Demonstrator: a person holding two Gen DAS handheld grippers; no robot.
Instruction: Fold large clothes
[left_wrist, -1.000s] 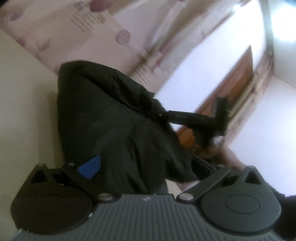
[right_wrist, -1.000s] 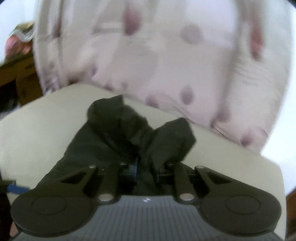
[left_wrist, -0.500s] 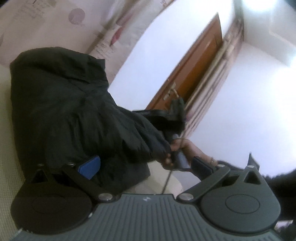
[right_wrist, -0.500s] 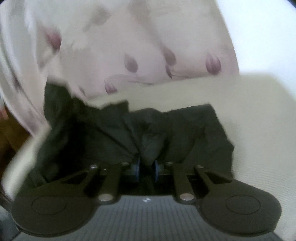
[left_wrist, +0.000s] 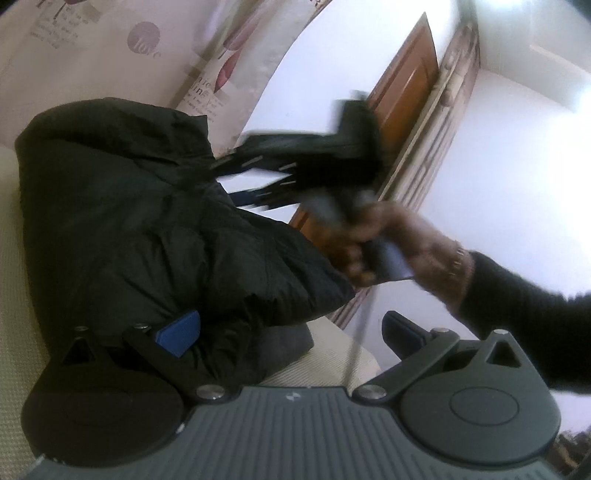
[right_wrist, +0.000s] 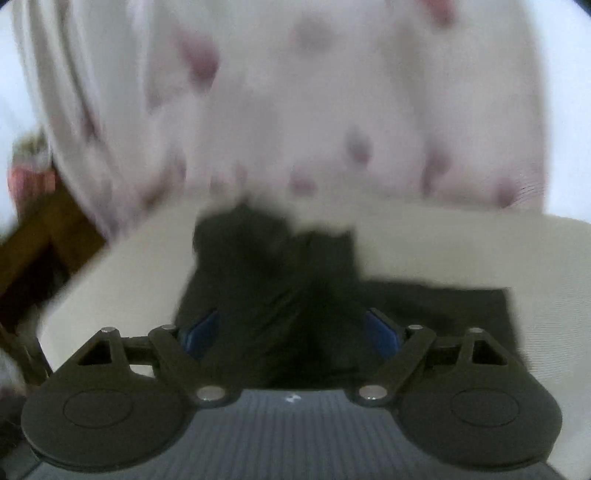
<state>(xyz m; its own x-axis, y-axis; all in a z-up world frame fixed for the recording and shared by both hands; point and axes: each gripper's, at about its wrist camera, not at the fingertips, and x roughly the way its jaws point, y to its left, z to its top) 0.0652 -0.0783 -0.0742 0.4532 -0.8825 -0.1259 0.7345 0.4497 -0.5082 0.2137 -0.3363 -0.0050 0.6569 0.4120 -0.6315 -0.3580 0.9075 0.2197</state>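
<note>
1. I see a pale cream cushion (left_wrist: 14, 258) with a fine ribbed cloth. It fills the left and bottom of my left view.
2. The same cream cushion (right_wrist: 461, 251) is wide and soft in my right view.
3. Behind it hangs a light pink curtain (right_wrist: 295, 92) with dark pink tulip shapes. It looks blurry there.
4. In my left view the curtain (left_wrist: 110, 44) has a purple round spot and some small words on it.
5. A brown wooden door (left_wrist: 410, 85) stands by a white wall (left_wrist: 517, 166).
6. Dark brown wooden furniture (right_wrist: 40, 243) sits at the left edge.
</note>
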